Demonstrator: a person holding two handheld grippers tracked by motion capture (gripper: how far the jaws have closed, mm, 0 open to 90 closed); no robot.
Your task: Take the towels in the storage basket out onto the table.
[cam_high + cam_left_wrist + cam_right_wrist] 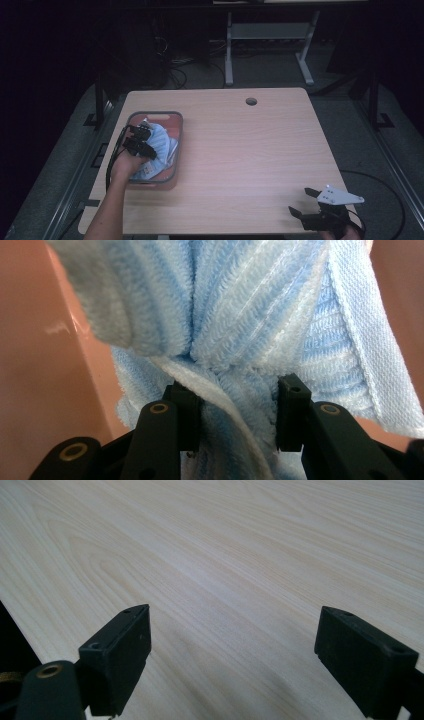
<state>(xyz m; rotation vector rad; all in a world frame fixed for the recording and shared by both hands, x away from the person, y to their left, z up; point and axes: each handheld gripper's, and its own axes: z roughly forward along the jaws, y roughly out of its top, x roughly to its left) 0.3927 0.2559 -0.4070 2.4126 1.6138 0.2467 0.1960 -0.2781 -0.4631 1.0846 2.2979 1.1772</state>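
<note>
High view: one light-blue terry towel point(159, 145) lies bunched in one pink basin point(179, 125) near the left edge of the worktop point(250, 150). Left tongs point(141, 140) reach down into that basin; in the left gripper view a gathered fold of the towel point(235, 340) sits pinched between the two black jaws, so these tongs are clenched on the cloth. Right tongs point(303, 202) rest well apart at the near right corner of the worktop, released, jaws spread wide over bare wood. Two tongs in all.
</note>
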